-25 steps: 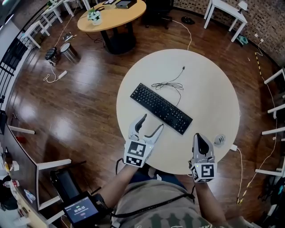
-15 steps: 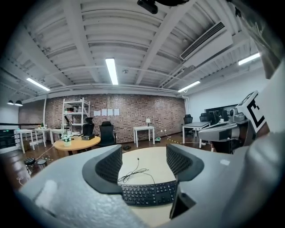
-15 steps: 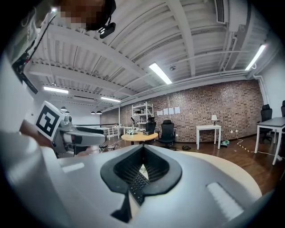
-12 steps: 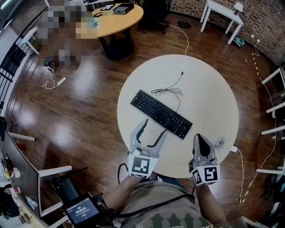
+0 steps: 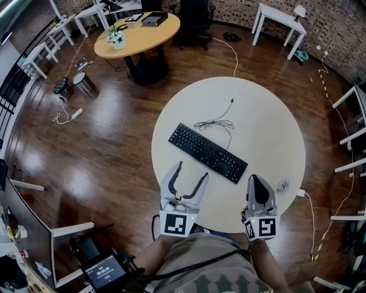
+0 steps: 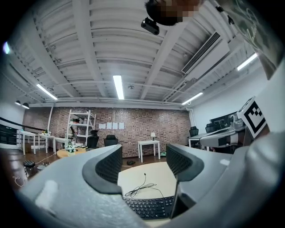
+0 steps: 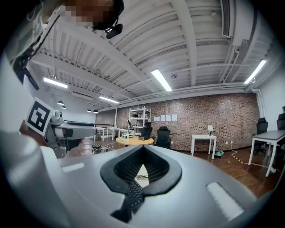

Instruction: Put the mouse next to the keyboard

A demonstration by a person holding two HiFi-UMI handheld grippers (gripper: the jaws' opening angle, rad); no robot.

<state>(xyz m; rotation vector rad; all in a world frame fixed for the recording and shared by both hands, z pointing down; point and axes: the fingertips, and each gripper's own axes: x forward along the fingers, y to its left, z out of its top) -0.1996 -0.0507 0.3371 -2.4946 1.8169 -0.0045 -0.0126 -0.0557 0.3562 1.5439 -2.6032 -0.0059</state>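
Observation:
A black keyboard [image 5: 207, 153] lies slantwise on the round cream table [image 5: 269, 131], its loose cable [image 5: 215, 122] coiled behind it. A small grey mouse [image 5: 282, 184] sits near the table's right front edge, well apart from the keyboard. My right gripper [image 5: 255, 179] hovers just left of the mouse, shut with nothing in it. My left gripper [image 5: 190, 171] is open over the near edge, in front of the keyboard's left half. In the left gripper view the keyboard [image 6: 149, 207] shows between the spread jaws of the left gripper [image 6: 144, 162]. The right gripper [image 7: 141, 176] shows its pads closed together.
A white plug [image 5: 300, 192] rests at the table's right rim, its cord hanging to the floor. Behind stand a wooden round table [image 5: 142, 26], a white table [image 5: 279, 16] and white frames [image 5: 350, 137] at the right. Dark wood floor surrounds the table.
The head view has tilted, so the table sits lower in the picture. The left gripper has drawn back slightly toward the person. Right gripper, mouse and keyboard have not moved.

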